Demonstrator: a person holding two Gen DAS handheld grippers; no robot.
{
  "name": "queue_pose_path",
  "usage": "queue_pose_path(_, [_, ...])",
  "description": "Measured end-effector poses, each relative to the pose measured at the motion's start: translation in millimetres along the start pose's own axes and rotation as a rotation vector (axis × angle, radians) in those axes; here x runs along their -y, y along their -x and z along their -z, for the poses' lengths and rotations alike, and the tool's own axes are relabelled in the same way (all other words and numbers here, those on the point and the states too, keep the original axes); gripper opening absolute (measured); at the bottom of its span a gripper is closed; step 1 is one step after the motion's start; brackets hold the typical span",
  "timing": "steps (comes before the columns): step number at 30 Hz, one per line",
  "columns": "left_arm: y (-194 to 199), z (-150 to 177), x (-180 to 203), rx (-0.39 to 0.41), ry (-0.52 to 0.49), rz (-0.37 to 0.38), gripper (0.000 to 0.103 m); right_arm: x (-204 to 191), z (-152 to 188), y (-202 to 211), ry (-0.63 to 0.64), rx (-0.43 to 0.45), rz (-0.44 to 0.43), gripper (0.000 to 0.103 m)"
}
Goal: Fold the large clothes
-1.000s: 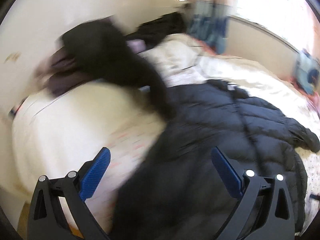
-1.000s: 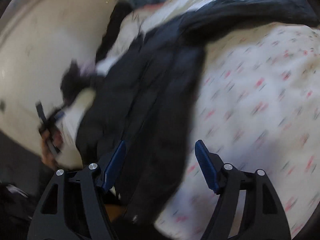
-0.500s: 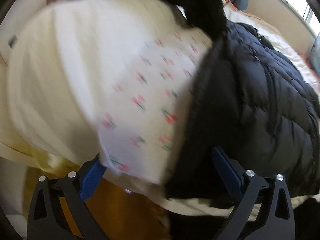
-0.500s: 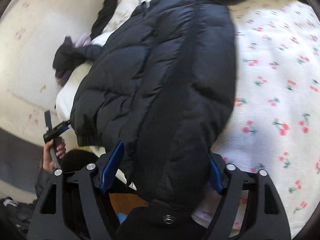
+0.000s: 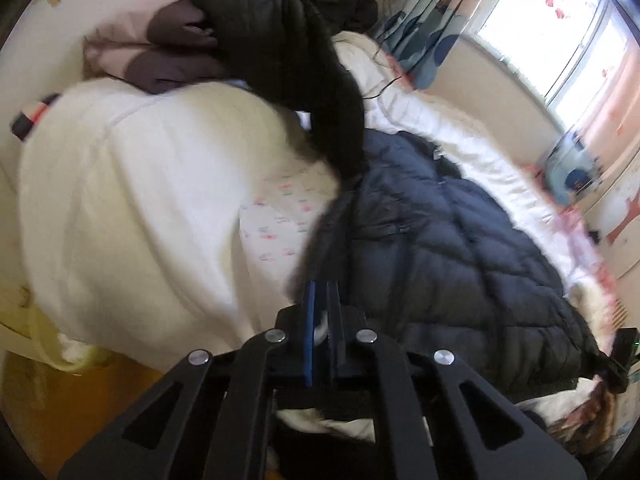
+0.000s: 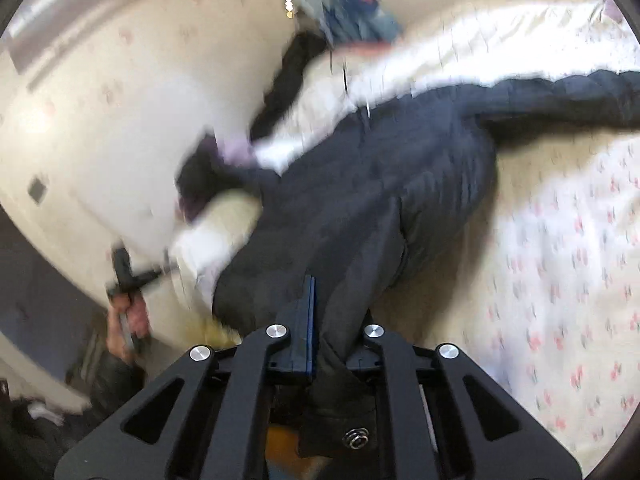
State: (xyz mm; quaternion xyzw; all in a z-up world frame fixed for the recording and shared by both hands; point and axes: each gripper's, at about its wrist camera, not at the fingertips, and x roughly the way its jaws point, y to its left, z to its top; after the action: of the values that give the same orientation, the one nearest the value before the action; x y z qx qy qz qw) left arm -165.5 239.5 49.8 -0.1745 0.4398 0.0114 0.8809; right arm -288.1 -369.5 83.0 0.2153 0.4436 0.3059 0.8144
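Observation:
A dark navy puffer jacket (image 5: 460,240) lies spread across the bed, its hem toward me. My left gripper (image 5: 322,286) is shut, with the jacket's near corner running into its blue pads. In the right wrist view the jacket (image 6: 360,200) stretches away, one sleeve reaching to the right. My right gripper (image 6: 324,292) is closing, its jaws pinching a fold of the hem; a snap button (image 6: 357,438) hangs below them. The right view also catches the left gripper (image 6: 128,276) in a hand (image 6: 134,320) at the bed's left edge.
The bed has a cherry-print sheet (image 6: 560,260) and a white duvet (image 5: 120,180). A black garment (image 5: 280,40) drapes over pink and brown pillows (image 5: 160,48) at the head. A curtain (image 5: 424,40) and a bright window (image 5: 560,40) lie beyond. Orange floor (image 5: 100,392) shows below.
Both grippers went from wide open to closed on the jacket's near edge. The right one rose with the fabric. The left view swung back up across the bed.

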Motion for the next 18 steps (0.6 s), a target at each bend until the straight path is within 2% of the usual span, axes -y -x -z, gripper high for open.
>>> queue_pose_path(1, [-8,3,-6,-0.033,-0.016,-0.045,0.006,8,11,-6,0.01,-0.046,0.07,0.009])
queue_pose_path(2, [-18,7,-13,-0.066,-0.025,-0.073,0.006,20,27,-20,0.02,-0.128,0.171,0.012])
queue_pose_path(3, [-30,15,-20,-0.113,-0.031,-0.089,0.006,39,46,-37,-0.006,-0.228,0.223,0.014])
queue_pose_path(4, [-35,21,-25,-0.135,-0.031,-0.078,0.006,51,57,-45,-0.034,-0.266,0.242,0.018])
queue_pose_path(6, [-44,37,-30,-0.153,-0.029,0.012,0.006,67,71,-47,-0.101,-0.237,0.204,0.024])
queue_pose_path(9, [-50,43,-35,-0.141,-0.013,0.063,0.006,69,71,-41,-0.146,-0.187,0.14,0.049])
queue_pose_path(10, [-53,44,-36,-0.147,-0.012,0.085,0.01,65,69,-44,-0.136,-0.197,0.127,0.06])
queue_pose_path(11, [-58,47,-35,-0.154,-0.014,0.09,0.016,63,69,-47,-0.121,-0.209,0.125,0.064])
queue_pose_path(12, [-65,49,-33,-0.161,-0.021,0.073,0.043,58,68,-51,-0.101,-0.227,0.136,0.065])
queue_pose_path(13, [-66,52,-33,-0.156,-0.025,0.064,0.064,54,68,-57,-0.079,-0.245,0.155,0.066])
queue_pose_path(18, [-105,73,-25,-0.218,-0.004,0.119,0.063,53,72,-60,-0.09,-0.225,0.151,0.068])
